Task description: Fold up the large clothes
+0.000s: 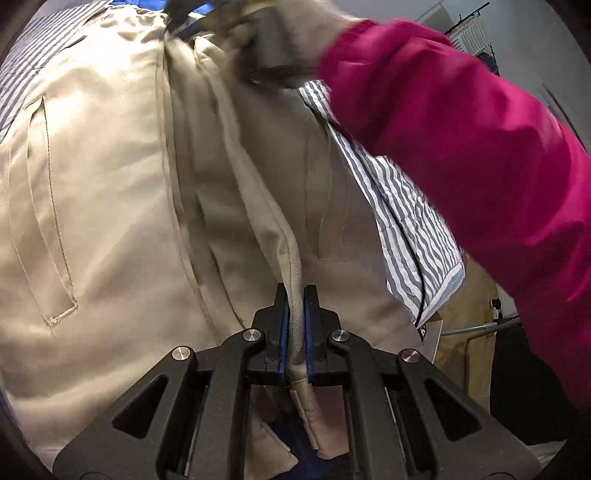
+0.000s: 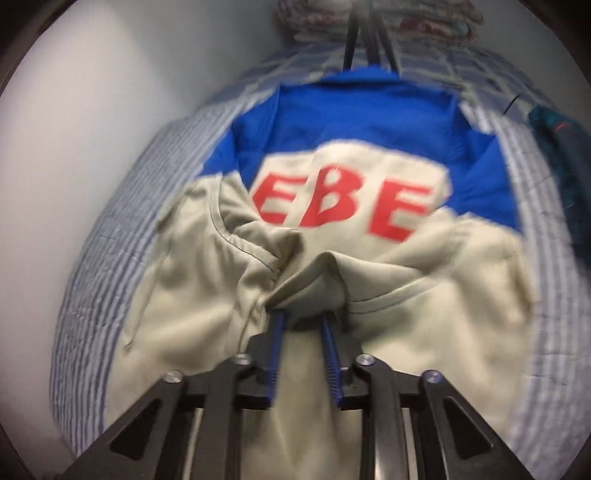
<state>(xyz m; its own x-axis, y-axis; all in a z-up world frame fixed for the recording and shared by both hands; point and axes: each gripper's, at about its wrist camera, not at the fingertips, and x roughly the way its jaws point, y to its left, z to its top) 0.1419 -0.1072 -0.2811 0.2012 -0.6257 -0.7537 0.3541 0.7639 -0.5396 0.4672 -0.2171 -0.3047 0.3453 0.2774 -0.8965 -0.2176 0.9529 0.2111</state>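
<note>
A beige and blue jacket (image 2: 369, 177) with red letters on its back lies on a striped bedspread (image 2: 110, 258). In the left wrist view my left gripper (image 1: 295, 291) is shut on a thick beige hem of the jacket (image 1: 92, 203). In the right wrist view my right gripper (image 2: 304, 317) has its jaws a little apart around a bunched fold of the beige cloth, which fills the gap. The right gripper's body shows blurred at the top of the left wrist view (image 1: 273, 40), held by an arm in a magenta sleeve (image 1: 461, 140).
The striped bedspread (image 1: 406, 206) hangs over the bed's edge on the right. A white wall (image 2: 74, 129) runs along the bed's left side. Folded patterned cloth (image 2: 369, 18) is stacked at the far end. A dark teal cloth (image 2: 554, 147) lies at the right.
</note>
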